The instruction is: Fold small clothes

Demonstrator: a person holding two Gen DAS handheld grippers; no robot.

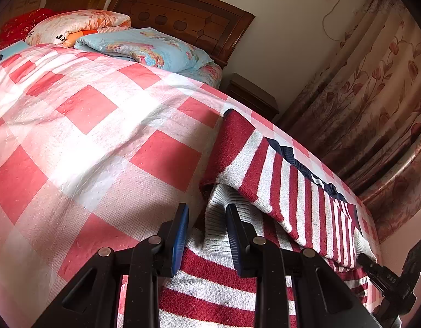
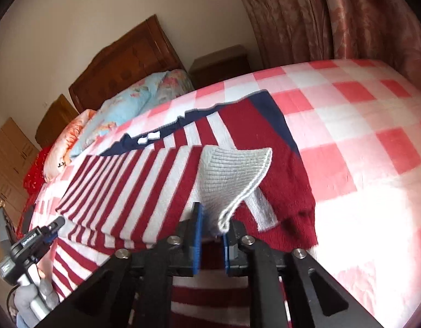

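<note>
— Two grippers, one garment: where does the striped sweater (image 1: 286, 191) sit against each?

— It lies on the checked bedspread (image 1: 87, 125), at lower right in the left wrist view. The left gripper (image 1: 207, 235) has its jaws standing apart, with the sweater's white ribbed edge between them; no pad visibly presses on it. In the right wrist view the right gripper (image 2: 211, 239) has its jaws narrowed onto a grey-white ribbed cuff (image 2: 235, 177), which stands up from them at lower centre.

— What can't you make out?

— Whether the cuff belongs to a sleeve or the hem; the fold hides that. The sweater's near edge is cut off by both gripper bodies. The person's hand at lower left in the right view is partly out of frame.

— Any containers?

— None that I can tell; only pillows (image 1: 144, 46) by the headboard (image 1: 188, 13) at upper left.
</note>
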